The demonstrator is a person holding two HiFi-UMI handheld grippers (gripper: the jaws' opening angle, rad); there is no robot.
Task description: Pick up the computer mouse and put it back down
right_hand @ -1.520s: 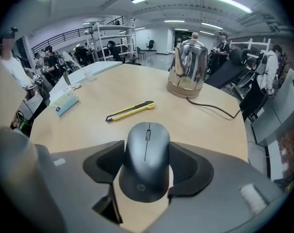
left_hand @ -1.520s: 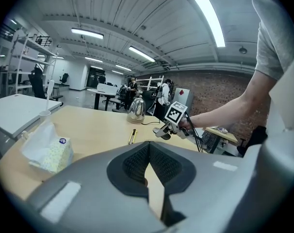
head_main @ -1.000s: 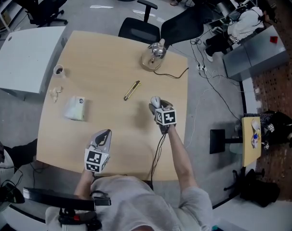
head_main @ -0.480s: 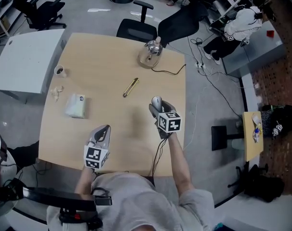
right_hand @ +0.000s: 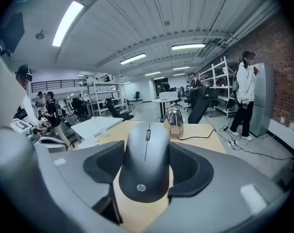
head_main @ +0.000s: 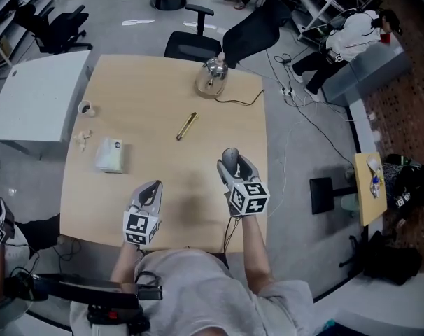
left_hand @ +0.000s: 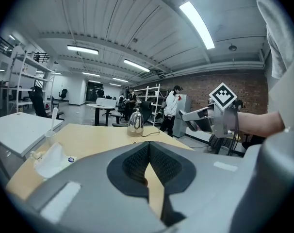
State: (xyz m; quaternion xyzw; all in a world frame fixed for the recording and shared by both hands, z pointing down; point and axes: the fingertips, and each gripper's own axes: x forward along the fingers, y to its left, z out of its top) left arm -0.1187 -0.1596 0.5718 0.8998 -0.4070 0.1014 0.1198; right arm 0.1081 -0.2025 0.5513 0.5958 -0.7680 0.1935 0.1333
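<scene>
The dark grey computer mouse (right_hand: 146,171) sits between the pads of my right gripper (right_hand: 148,147), its nose pointing away from me, and the pads press on both its sides. In the head view that right gripper (head_main: 231,161) holds the mouse (head_main: 230,155) lifted above the right part of the wooden table (head_main: 149,82). My left gripper (head_main: 148,191) hovers near the front edge, its pads together with nothing between them (left_hand: 148,152). From the left gripper view, the right gripper (left_hand: 199,118) with the mouse shows in the air at the right.
A metal kettle (head_main: 212,77) with a black cable stands at the table's far edge. A gold pen (head_main: 187,126) lies mid-table. At the left are a tissue pack (head_main: 110,155), a small cup (head_main: 86,108) and a crumpled scrap (head_main: 82,137). A white table (head_main: 30,96) adjoins the left side.
My right gripper has risen with the mouse and drawn back toward me, looking larger in the head view. The left gripper has lifted slightly near the front edge.
</scene>
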